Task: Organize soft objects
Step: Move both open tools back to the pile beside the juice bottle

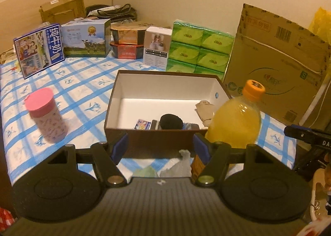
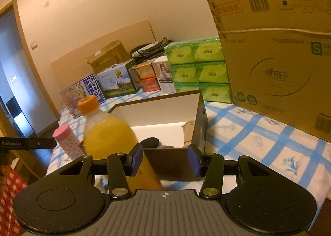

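Only in the left wrist view are a crumpled whitish cloth (image 1: 182, 162) and a pale green soft piece (image 1: 144, 171) seen, lying on the checked tablecloth (image 1: 82, 91) just below the left gripper (image 1: 160, 146), between its fingers and the near wall of the open box (image 1: 149, 138). A doorway (image 2: 12, 82) is shown only in the right wrist view, far to the left of the right gripper (image 2: 165, 159). Directly ahead of both grippers the box (image 2: 169, 159) is seen to hold a black round soft thing (image 1: 170, 121), a beige cloth (image 1: 204, 111) against its right wall, a small printed packet (image 1: 141, 124) and a grey-blue piece (image 1: 189, 126) near its front wall. An orange juice bottle (image 1: 235, 120) stands just beside the box's near right corner, ahead-right of the left gripper and ahead-left of the right gripper, where it (image 2: 107, 134) is partly covered by the left finger. A pink-lidded cup (image 1: 45, 113) stands well to the left. Green tissue packs (image 1: 198, 49) and a large carton (image 1: 275, 66) are stacked beyond the box. Both grippers are held level, low over the near edge of the cloth, pointing at the box; both are spread wide with nothing between the pads.
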Action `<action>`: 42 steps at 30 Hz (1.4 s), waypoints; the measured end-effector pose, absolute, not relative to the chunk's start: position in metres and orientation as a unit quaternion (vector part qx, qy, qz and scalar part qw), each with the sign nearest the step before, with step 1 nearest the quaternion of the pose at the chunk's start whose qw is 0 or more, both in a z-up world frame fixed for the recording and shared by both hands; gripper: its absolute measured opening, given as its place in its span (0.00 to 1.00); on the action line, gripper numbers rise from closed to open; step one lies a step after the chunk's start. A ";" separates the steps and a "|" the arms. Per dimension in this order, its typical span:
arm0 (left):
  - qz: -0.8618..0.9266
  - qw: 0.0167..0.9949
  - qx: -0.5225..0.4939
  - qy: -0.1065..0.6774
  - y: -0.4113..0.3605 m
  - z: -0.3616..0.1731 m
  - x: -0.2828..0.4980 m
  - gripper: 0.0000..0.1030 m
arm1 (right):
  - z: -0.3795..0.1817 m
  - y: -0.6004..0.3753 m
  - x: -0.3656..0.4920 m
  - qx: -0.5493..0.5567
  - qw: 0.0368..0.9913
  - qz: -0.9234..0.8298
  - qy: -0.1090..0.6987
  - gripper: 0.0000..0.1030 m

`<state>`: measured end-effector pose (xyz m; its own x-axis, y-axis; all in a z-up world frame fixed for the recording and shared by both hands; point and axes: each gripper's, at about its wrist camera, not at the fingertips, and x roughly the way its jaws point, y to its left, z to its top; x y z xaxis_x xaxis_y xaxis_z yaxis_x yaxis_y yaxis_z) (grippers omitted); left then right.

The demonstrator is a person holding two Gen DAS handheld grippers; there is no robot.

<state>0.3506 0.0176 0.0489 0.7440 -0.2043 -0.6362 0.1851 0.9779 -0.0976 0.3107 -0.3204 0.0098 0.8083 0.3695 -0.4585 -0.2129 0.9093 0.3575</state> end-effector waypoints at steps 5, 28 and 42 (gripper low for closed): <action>-0.099 0.938 -0.028 0.332 0.028 0.059 0.320 0.64 | 0.020 -0.316 0.285 0.144 0.942 0.150 0.263 0.49; -0.030 0.951 -0.039 0.305 0.082 0.070 0.195 0.64 | 0.019 -0.269 0.192 0.160 0.933 0.173 0.271 0.55; -0.004 0.919 -0.065 0.389 0.106 -0.003 0.169 0.65 | -0.043 -0.207 0.184 0.105 0.903 0.210 0.359 0.56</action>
<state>0.1687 0.1062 -0.0030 0.6971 -0.0571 -0.7147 -0.0434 0.9916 -0.1216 0.1842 -0.2075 -0.0433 0.6540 0.4556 -0.6039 -0.3045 0.8893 0.3411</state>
